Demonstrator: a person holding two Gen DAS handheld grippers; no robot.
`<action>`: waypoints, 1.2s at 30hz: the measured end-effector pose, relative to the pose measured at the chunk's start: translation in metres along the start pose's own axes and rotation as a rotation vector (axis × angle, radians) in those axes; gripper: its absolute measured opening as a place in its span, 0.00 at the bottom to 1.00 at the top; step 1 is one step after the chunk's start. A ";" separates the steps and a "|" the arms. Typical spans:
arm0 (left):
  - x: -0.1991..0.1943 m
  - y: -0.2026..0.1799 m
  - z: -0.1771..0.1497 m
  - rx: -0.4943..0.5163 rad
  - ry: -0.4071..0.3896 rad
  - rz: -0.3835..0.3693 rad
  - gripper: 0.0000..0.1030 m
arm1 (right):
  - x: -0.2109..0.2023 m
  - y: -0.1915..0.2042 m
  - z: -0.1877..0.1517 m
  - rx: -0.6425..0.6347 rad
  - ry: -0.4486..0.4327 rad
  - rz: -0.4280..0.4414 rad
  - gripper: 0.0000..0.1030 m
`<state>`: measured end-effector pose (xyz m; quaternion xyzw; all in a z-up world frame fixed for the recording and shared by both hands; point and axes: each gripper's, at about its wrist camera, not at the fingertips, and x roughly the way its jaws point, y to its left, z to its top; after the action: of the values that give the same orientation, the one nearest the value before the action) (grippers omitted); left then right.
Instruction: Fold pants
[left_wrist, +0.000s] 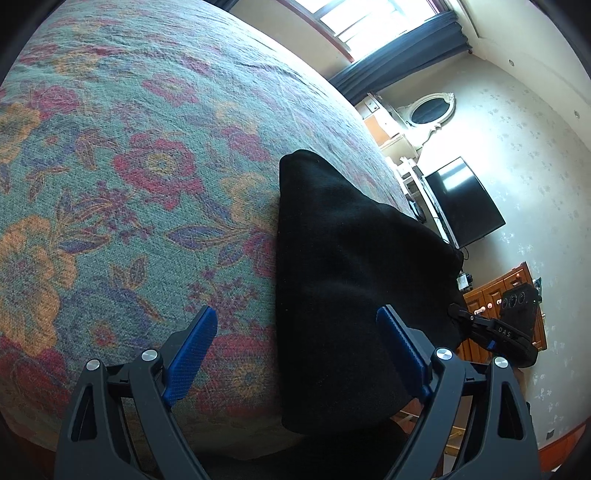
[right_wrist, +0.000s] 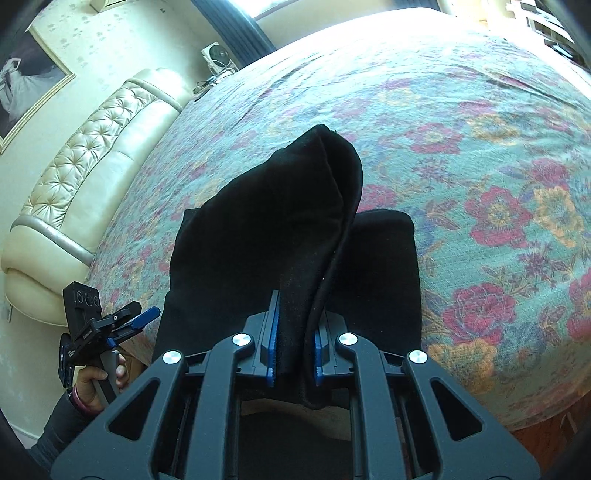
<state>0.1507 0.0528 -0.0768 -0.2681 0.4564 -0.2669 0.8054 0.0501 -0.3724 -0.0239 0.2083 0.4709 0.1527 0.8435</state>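
Observation:
Black pants (left_wrist: 343, 280) lie partly folded on a floral bedspread (left_wrist: 129, 166), near the bed's edge. My left gripper (left_wrist: 295, 354) is open and empty, its right finger over the pants' near part, its left finger over the spread. My right gripper (right_wrist: 293, 343) is shut on a lifted fold of the pants (right_wrist: 295, 229), which rises from the cloth lying on the bed. The right gripper also shows in the left wrist view (left_wrist: 495, 328), at the pants' right edge. The left gripper shows in the right wrist view (right_wrist: 144, 319), open, left of the pants.
The bedspread (right_wrist: 480, 166) stretches far beyond the pants. A cream tufted headboard (right_wrist: 85, 155) stands at the left of the right wrist view. A television (left_wrist: 461, 203), a wooden dresser (left_wrist: 491, 291) and a window (left_wrist: 369, 22) lie beyond the bed's edge.

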 end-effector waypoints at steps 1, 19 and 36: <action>0.001 -0.002 -0.001 0.006 0.002 -0.001 0.84 | 0.001 -0.004 -0.001 0.009 0.008 0.005 0.13; 0.038 -0.029 -0.010 0.085 0.086 -0.012 0.84 | 0.023 -0.049 -0.014 0.108 0.061 0.039 0.28; 0.037 -0.026 -0.009 0.069 0.090 -0.037 0.84 | 0.011 -0.071 -0.034 0.200 0.082 0.042 0.80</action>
<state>0.1545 0.0073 -0.0849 -0.2365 0.4775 -0.3090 0.7878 0.0308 -0.4221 -0.0833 0.2947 0.5135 0.1311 0.7951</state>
